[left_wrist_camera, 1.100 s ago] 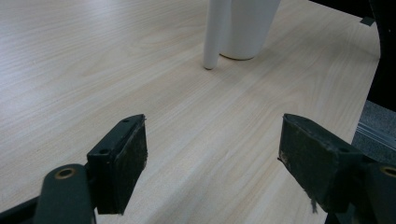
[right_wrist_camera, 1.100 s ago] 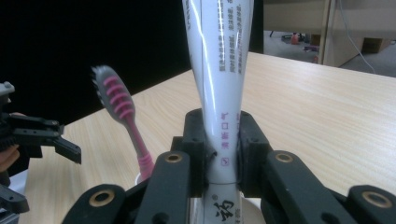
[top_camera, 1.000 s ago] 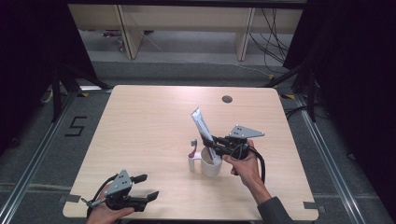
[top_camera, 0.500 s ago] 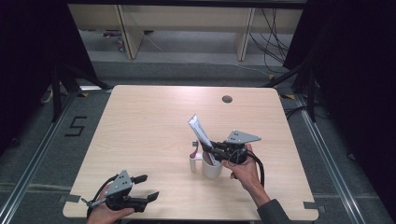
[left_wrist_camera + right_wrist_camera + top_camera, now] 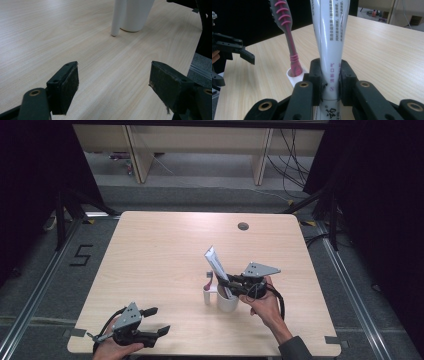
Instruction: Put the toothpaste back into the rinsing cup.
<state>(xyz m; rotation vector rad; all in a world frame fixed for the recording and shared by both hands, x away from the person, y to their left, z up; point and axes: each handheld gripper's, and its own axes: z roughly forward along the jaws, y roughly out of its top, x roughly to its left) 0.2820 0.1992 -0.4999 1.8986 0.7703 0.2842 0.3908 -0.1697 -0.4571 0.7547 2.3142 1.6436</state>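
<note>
A white toothpaste tube leans up and to the left, its lower end at the mouth of a white cup. My right gripper is shut on the tube low down. In the right gripper view the two pads press the tube from both sides. A pink and grey toothbrush stands in a small white holder beside the cup. My left gripper rests open near the table's front left edge. Its jaws hold nothing and face the cup.
The light wooden table has a round cable hole at the back right. Shelving legs and cables stand on the floor behind the table. The person's right hand is just right of the cup.
The right gripper has sunk a little with the tube, bringing the tube's lower end down to the cup. The left gripper has stayed put.
</note>
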